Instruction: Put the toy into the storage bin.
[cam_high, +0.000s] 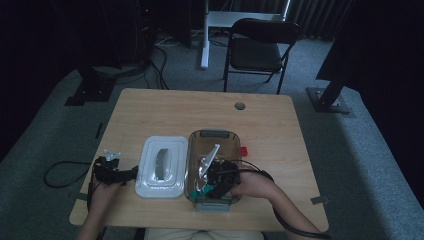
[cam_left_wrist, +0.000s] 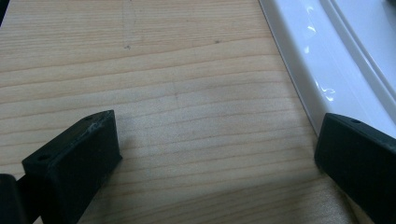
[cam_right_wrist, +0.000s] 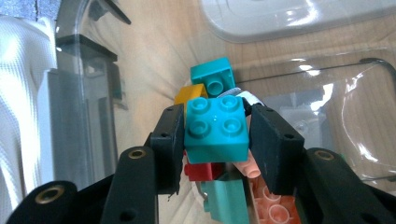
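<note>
The right gripper (cam_right_wrist: 215, 135) holds a teal four-stud plastic building brick (cam_right_wrist: 215, 128) between its black jaws. The left pad presses the brick's side; a narrow gap seems to show at the right pad, so the pinch looks light. The brick hangs over other loose bricks inside the clear smoky plastic storage box (cam_high: 235, 141), near the desk's front edge. Risk: a weak pinch could let the brick slip and drop back onto the pile, or the jaws could strike the box wall on lifting. The left gripper (cam_left_wrist: 215, 154) rests on the wooden desk (cam_left_wrist: 177, 70) with jaws spread wide, gripping nothing, just beside the white plastic lid (cam_left_wrist: 322, 56).
</note>
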